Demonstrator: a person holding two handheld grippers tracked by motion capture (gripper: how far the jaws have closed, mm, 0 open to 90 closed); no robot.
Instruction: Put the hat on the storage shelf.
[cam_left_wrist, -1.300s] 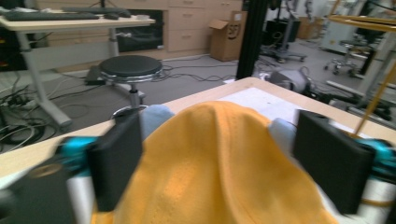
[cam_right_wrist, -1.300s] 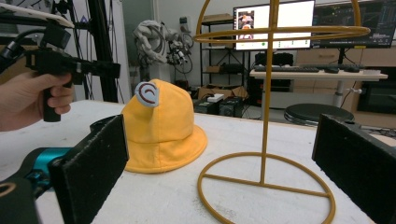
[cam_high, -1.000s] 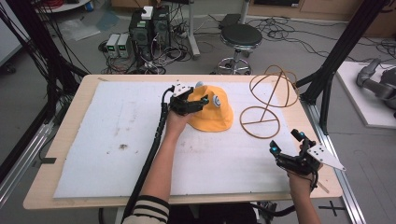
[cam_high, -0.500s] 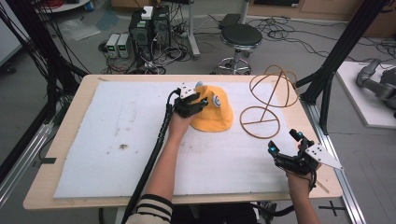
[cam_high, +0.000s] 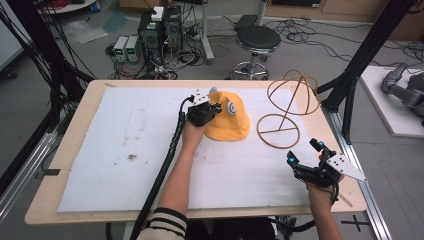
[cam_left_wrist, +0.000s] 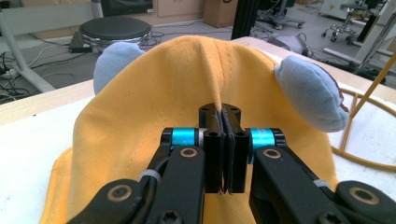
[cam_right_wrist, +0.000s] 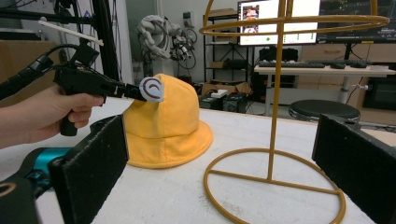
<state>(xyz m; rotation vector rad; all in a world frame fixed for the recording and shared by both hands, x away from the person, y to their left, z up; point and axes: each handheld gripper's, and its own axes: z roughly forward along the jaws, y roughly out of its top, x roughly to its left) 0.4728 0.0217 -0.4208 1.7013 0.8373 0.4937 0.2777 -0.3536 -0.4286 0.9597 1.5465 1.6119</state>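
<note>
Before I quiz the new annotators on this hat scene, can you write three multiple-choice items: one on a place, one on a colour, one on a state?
1. Where is the wire stand?
A. right of the hat
B. left of the hat
C. on the stool

2. What colour is the hat?
A. green
B. yellow
C. red

3. How is the left claw?
A. wide open
B. off the table
C. pinching a fold of the hat

Key: 1 A, seen in the high view; 2 B, yellow in all views; 3 C, fabric is pinched between its jaws.
</note>
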